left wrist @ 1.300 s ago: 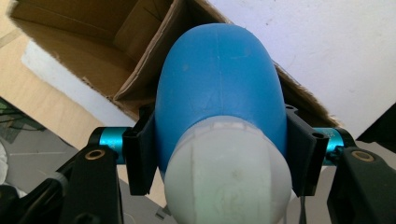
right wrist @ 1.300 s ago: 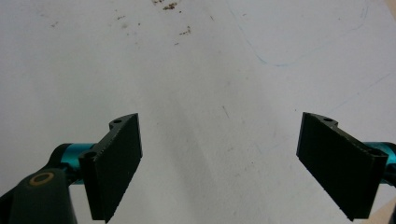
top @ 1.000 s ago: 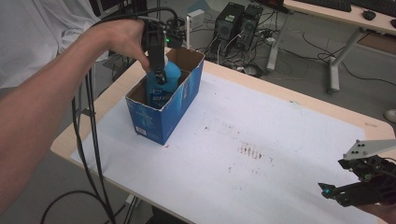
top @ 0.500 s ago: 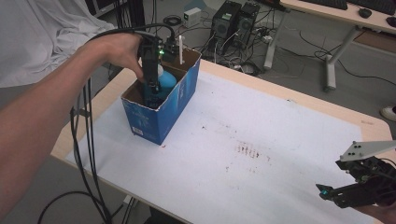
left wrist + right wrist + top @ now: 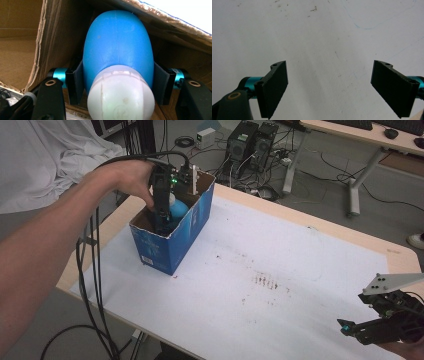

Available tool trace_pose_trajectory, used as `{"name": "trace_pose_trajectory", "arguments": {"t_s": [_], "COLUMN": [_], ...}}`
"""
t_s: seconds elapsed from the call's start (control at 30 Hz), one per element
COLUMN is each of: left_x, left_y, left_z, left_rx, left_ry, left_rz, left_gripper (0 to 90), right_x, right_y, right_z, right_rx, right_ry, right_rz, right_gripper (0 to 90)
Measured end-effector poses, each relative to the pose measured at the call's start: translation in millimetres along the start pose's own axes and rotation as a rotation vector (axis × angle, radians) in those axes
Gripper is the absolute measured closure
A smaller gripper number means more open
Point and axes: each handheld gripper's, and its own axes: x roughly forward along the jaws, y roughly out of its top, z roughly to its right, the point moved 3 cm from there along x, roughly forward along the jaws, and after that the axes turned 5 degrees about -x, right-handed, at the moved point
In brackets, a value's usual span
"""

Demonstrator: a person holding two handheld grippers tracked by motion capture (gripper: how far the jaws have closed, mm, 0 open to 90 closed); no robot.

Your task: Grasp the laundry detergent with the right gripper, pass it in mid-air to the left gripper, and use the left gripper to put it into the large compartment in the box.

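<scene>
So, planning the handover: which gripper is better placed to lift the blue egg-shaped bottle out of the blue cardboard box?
Left: the left gripper already clamps the blue egg-shaped bottle; the right gripper is open, far off.

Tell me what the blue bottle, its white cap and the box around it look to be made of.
Blue bottle: likely plastic, smooth with a soft sheen and a faint mould seam down the middle.
White cap: probably translucent plastic, matte, with moulded ridges.
Box: corrugated cardboard, raw brown inside with torn, fibrous edges, printed blue outside.
</scene>
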Motion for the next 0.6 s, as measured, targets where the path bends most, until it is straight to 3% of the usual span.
{"name": "trace_pose_trajectory", "arguments": {"t_s": [0.6], "left_x": [2.1], "left_y": [1.4], "left_z": [-1.7], "left_rx": [-0.019], "left_ry": [0.007], "left_rz": [-0.006], "left_gripper": [33.4], "right_x": [-0.3], "right_y": [-2.4], "right_z": [-2.4], "right_rx": [0.013], "right_ry": [-0.003], "right_rz": [0.005], "right_gripper": [13.6]}}
